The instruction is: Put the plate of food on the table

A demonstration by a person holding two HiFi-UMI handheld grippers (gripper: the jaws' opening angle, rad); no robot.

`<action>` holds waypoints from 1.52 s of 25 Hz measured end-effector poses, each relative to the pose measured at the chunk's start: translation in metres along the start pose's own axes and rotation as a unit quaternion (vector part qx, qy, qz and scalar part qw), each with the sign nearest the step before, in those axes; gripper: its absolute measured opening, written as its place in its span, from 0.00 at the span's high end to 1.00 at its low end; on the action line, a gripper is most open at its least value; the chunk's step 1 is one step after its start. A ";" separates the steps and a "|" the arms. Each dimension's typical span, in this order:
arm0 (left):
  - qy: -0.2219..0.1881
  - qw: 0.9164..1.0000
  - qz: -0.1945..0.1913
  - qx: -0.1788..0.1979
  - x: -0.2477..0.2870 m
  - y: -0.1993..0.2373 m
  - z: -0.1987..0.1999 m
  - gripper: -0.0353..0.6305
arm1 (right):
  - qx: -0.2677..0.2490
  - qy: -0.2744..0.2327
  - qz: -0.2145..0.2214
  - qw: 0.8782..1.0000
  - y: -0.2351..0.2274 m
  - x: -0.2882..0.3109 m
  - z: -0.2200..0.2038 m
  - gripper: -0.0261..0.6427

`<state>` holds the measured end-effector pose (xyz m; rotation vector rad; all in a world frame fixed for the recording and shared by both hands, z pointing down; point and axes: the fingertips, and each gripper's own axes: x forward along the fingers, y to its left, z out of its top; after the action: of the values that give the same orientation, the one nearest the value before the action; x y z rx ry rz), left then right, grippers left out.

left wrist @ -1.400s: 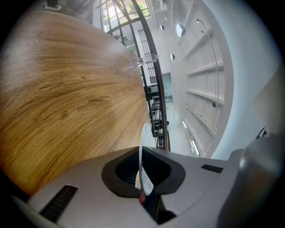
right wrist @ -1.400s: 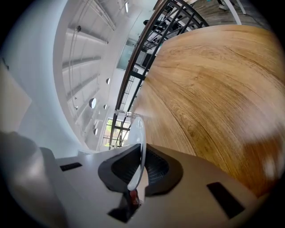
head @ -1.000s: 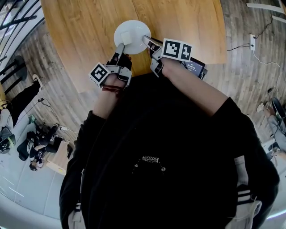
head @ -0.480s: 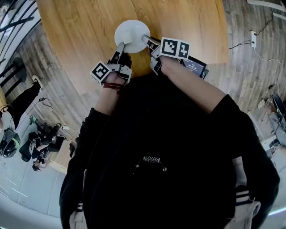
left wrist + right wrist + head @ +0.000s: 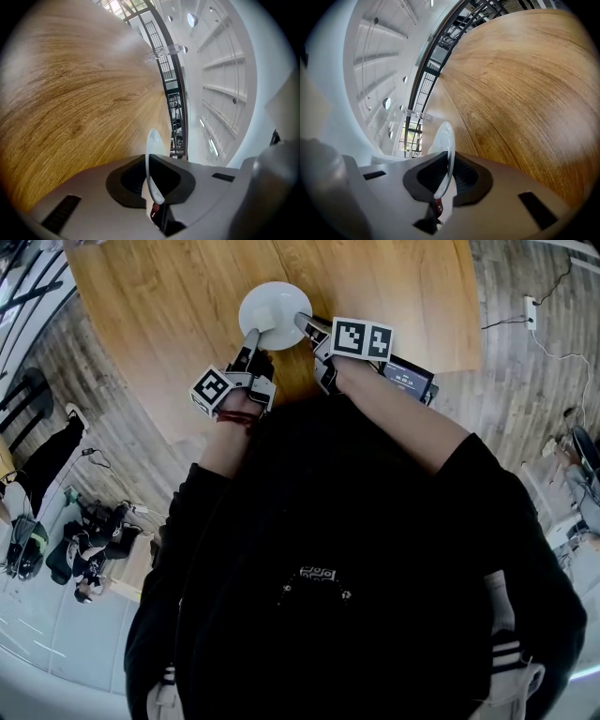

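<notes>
A white plate (image 5: 275, 311) hangs over the wooden table (image 5: 384, 277), close to its near edge, and I see no food on it. My left gripper (image 5: 251, 337) is shut on the plate's near-left rim. My right gripper (image 5: 303, 322) is shut on its near-right rim. In the left gripper view the plate's rim (image 5: 151, 154) shows edge-on, pinched where the left gripper (image 5: 150, 183) closes. The right gripper view shows the same: the plate (image 5: 445, 145) stands edge-on in the closed right gripper (image 5: 443, 180).
The table's near edge (image 5: 187, 427) runs just in front of the person's body. Plank floor surrounds it. A power strip with cables (image 5: 531, 312) lies on the floor at the right. Dark bags (image 5: 89, 545) sit at the left.
The plate and both grippers have shifted a little farther over the table. Both grips on the rim are unchanged.
</notes>
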<state>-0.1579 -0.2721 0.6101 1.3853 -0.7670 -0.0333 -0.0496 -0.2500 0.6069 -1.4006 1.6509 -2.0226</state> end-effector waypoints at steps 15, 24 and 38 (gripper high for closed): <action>0.035 0.998 0.037 0.030 0.016 0.019 0.003 0.91 | -0.027 0.023 -0.033 0.999 -0.022 0.018 0.000 0.89; 0.077 0.992 0.074 0.074 0.016 0.033 -0.008 0.88 | -0.058 0.048 -0.054 0.996 -0.036 0.018 -0.009 0.87; 0.130 0.974 0.108 0.150 0.018 0.034 -0.011 0.84 | -0.138 0.074 -0.080 0.984 -0.039 0.019 -0.011 0.85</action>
<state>-0.1522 -0.2628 0.6493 1.5440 -0.7173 0.4426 -0.0525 -0.2400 0.6510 -1.5501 2.0074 -2.0913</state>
